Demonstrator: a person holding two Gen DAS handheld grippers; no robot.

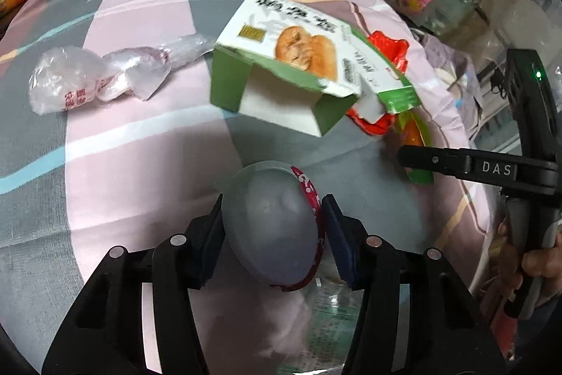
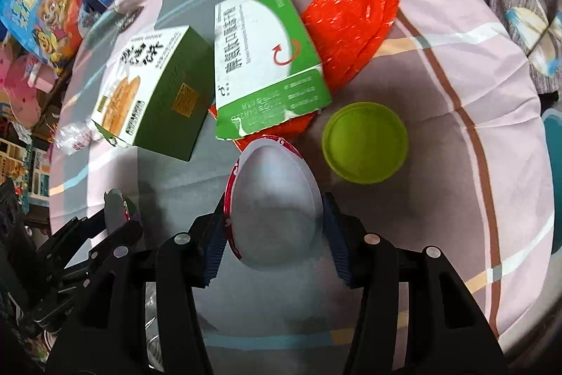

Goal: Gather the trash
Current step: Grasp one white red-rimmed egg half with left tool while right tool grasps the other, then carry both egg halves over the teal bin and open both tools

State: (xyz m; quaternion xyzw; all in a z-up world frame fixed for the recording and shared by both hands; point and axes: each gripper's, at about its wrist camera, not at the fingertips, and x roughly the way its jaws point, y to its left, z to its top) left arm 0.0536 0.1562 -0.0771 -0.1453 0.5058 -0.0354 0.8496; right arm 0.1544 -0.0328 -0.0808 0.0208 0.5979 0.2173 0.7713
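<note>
Egg-shaped shells: two grey translucent plastic half-shells with red printed rims, one per gripper.
Left shell [image 1: 270, 220]: pinched between the blue pads of the left gripper [image 1: 272, 227], held above the striped pink-and-grey bedsheet [image 1: 140, 143]; also seen in the right view [image 2: 116, 209].
Right shell [image 2: 277, 209]: clamped between the pads of the right gripper [image 2: 274, 227], over the same sheet, just in front of the boxes.
Boxes: two. A green-and-white pastry carton [image 1: 281, 58], open at one end, and a flatter green-and-white torn medicine box [image 2: 263, 65] leaning on it.
Red bag: one crumpled red plastic bag [image 2: 351, 20] under and behind the medicine box.
Lid: one round lime-green plastic lid [image 2: 365, 143], right of the right shell.
Clear wrappers: a crumpled clear plastic bundle [image 1: 98, 76], well left of the carton.
</note>
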